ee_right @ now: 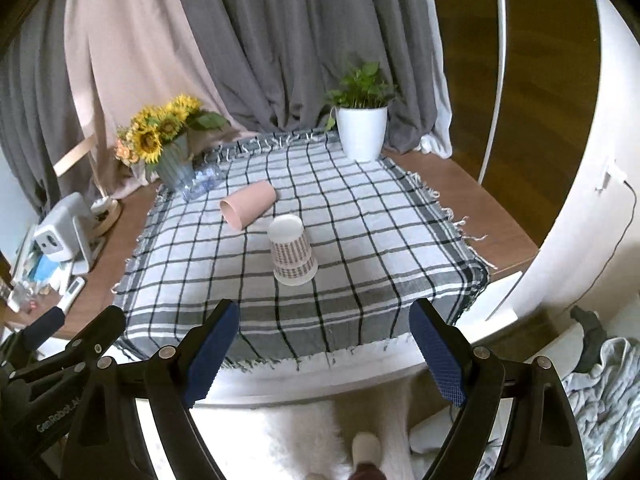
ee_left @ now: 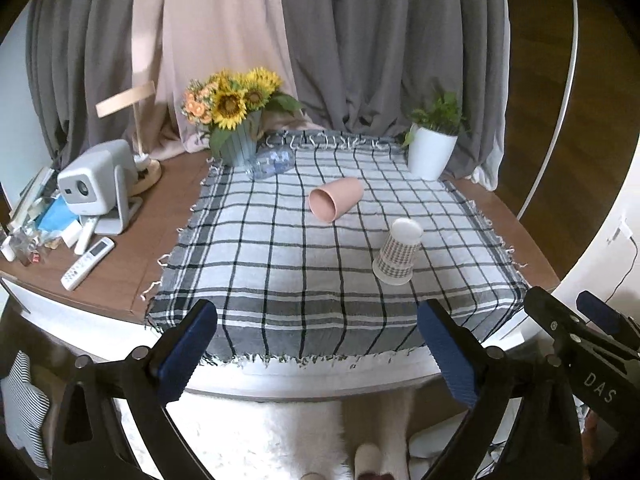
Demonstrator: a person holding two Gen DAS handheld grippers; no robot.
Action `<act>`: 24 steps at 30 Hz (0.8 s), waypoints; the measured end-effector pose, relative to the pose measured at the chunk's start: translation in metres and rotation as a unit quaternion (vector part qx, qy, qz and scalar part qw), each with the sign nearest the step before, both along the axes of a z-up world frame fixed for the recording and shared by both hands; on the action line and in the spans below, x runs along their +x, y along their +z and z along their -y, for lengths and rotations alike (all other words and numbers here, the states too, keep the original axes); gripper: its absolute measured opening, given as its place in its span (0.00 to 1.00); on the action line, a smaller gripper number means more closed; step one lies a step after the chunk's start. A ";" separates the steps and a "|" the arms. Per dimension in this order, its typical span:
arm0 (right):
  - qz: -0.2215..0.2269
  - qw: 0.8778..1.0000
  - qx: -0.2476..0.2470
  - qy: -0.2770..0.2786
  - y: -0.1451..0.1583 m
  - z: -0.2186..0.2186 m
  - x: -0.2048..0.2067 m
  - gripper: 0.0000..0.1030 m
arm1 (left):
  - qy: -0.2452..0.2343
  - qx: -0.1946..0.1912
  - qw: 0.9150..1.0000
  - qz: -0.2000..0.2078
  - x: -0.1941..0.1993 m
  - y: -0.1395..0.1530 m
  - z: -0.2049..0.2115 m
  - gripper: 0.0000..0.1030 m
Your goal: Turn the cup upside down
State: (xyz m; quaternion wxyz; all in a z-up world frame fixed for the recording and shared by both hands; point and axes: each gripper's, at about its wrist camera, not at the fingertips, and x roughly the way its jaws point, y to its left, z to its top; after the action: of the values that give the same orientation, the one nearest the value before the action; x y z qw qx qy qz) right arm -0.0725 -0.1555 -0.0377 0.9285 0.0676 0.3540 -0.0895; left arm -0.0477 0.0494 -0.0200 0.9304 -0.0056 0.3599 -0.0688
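Both fingers (ee_left: pixel 316 354) (ee_right: pixel 324 354) spread, patterned cup (ee_right: pixel 291 254) inverted mid-cloth

pink cup (ee_left: pixel 335 199) on its side | behind inverted patterned cup (ee_left: pixel 398 251)

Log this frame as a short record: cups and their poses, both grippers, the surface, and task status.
pink cup: lying on its side, mouth toward the camera
patterned cup: upside down, rim on the cloth
cups: close together, contact unclear
left gripper: open, empty, at the near table edge
right gripper: open, empty, at the near table edge
surface: checked cloth
task status: patterned cup stands inverted; pink cup not
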 end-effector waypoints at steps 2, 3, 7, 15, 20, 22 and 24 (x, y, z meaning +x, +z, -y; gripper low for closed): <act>0.011 1.000 -0.001 0.002 0.006 -0.002 -0.011 0.84 | 0.000 0.001 1.000 0.009 -0.008 0.005 -0.001 1.00; 0.018 1.000 -0.001 0.003 0.008 -0.003 -0.016 0.84 | 0.001 0.002 1.000 0.013 -0.011 0.007 -0.001 1.00; 0.047 0.999 -0.004 0.008 0.018 -0.005 -0.034 0.84 | 0.011 0.014 0.999 0.035 -0.025 0.015 0.000 1.00; 0.086 0.996 -0.007 0.021 0.034 0.000 -0.052 0.84 | 0.016 0.008 0.998 0.058 -0.040 0.028 0.005 1.00; 0.099 0.994 -0.014 0.034 0.040 -0.001 -0.058 0.84 | 0.026 0.007 0.997 0.070 -0.047 0.034 0.006 1.00; 0.106 0.994 -0.012 0.036 0.042 -0.001 -0.060 0.84 | 0.032 0.006 0.997 0.076 -0.049 0.037 0.005 1.00; 0.109 0.993 -0.012 0.036 0.043 0.000 -0.060 0.84 | 0.037 0.005 0.996 0.081 -0.051 0.038 0.004 1.00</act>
State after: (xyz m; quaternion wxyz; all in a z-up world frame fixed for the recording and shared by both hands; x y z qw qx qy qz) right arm -0.1329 -0.1555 0.0058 0.9649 0.0528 0.2519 -0.0525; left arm -0.0986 0.0455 0.0181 0.9583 -0.0084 0.2836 -0.0331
